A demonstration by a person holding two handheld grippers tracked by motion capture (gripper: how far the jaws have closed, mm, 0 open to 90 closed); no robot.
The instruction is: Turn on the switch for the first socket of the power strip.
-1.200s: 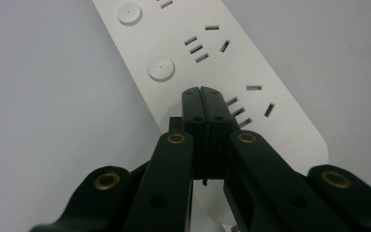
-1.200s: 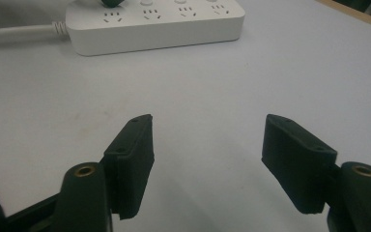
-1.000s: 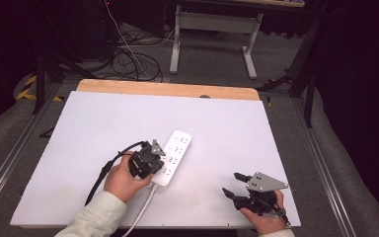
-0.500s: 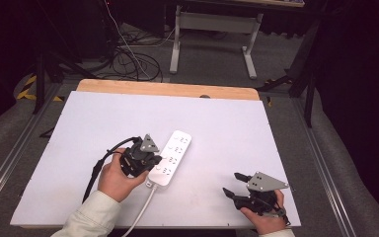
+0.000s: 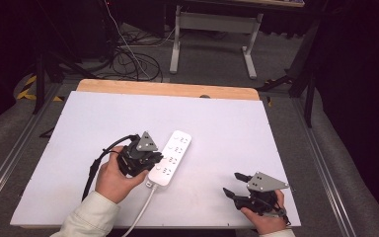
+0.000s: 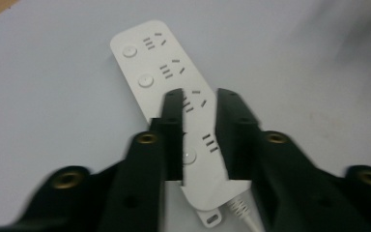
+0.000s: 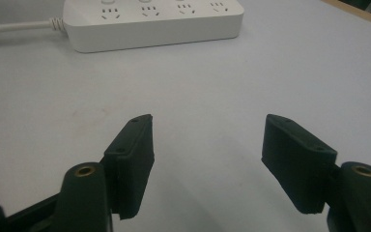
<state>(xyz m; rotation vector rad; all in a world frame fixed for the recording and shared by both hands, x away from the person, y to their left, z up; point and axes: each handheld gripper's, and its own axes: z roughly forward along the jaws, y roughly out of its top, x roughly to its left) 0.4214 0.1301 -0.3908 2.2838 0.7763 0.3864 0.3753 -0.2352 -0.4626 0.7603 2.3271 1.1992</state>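
Observation:
A white power strip [image 5: 173, 156] lies flat on the white table [image 5: 79, 128], and its white cord [image 5: 140, 212] runs off the front edge. My left gripper [image 5: 153, 159] hovers just above the strip's cord end. In the left gripper view its jaws [image 6: 200, 96] stand a narrow gap apart, having just been opening. The strip [image 6: 145, 63] shows below and between them, untouched. At the front right my right gripper [image 5: 231, 183] rests on the table, open and holding nothing [image 7: 207, 125]. It faces the strip [image 7: 154, 21].
A wooden strip [image 5: 168, 90] edges the table's far side. Behind it on the floor are cables [image 5: 133, 59] and a desk frame [image 5: 212, 29]. Metal rails [image 5: 10, 163] run along both sides of the table.
The left gripper has lifted a little off the strip's cord end and drawn back slightly to the left. The right gripper has kept still.

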